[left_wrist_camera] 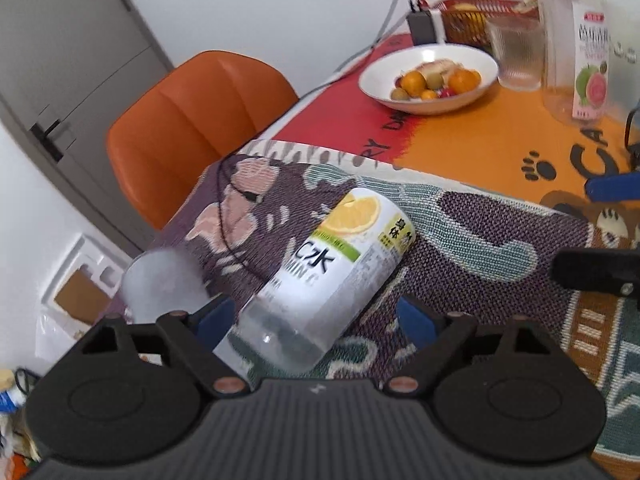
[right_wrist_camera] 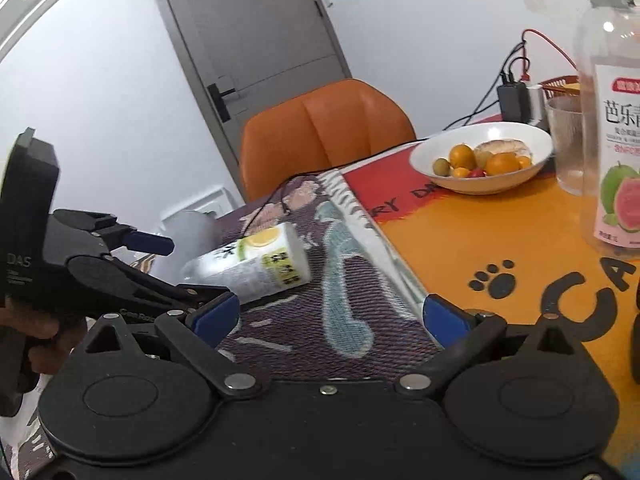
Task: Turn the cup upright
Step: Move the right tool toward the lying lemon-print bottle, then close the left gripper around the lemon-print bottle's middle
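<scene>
A clear cup (left_wrist_camera: 332, 276) with a white lemon label lies on its side on the patterned woven mat (left_wrist_camera: 480, 248). Its clear end points toward my left gripper (left_wrist_camera: 316, 320). The left gripper is open, its blue-padded fingers on either side of the cup's near end, not closed on it. In the right wrist view the cup (right_wrist_camera: 256, 268) lies left of centre, with the left gripper (right_wrist_camera: 192, 264) beside it. My right gripper (right_wrist_camera: 332, 316) is open and empty, above the mat, right of the cup.
A frosted white cup (left_wrist_camera: 164, 284) stands by the mat's left edge. A white fruit bowl (left_wrist_camera: 430, 80), a ribbed glass (left_wrist_camera: 516, 52) and a guava drink bottle (left_wrist_camera: 576, 44) stand at the back. An orange chair (left_wrist_camera: 192, 128) is beyond the table edge.
</scene>
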Motion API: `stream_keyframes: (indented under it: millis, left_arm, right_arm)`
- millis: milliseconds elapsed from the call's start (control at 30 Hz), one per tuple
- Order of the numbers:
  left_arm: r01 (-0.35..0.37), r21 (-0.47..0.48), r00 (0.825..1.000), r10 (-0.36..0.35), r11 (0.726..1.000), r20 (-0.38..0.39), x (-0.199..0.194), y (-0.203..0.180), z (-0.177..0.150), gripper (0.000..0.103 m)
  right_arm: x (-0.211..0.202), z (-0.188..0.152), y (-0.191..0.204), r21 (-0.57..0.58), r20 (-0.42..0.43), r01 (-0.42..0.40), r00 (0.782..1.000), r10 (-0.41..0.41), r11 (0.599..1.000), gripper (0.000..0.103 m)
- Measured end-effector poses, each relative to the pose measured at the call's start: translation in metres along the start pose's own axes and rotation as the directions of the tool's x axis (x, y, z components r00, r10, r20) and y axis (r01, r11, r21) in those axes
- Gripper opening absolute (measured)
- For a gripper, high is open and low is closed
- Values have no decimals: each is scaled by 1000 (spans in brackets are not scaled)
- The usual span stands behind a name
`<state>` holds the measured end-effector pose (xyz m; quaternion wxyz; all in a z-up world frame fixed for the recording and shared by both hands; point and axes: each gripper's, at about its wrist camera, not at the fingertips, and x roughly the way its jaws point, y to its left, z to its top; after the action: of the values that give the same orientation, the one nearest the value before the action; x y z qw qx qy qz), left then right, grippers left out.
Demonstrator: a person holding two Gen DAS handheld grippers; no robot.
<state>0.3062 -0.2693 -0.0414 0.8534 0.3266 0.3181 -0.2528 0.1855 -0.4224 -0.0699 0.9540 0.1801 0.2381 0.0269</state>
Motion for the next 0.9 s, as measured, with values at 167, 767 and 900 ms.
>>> stream_keyframes:
  millis: [167, 767, 900]
  left_arm:
    - [10, 51, 1000, -8, 999, -28, 28, -5, 11, 88]
    - [79, 160, 997, -74, 984, -35, 45, -22, 13, 61]
    - [75, 163, 997, -74, 984, -13, 25, -25, 8, 61]
  right_arm:
    - [6, -2, -10, 18, -19, 7, 1000, -7, 1000, 101]
    - [7, -10, -6, 18, -32, 10, 999, -10, 1000, 101]
    - [2, -12, -4, 19, -29, 6, 1000, -6, 1000, 101]
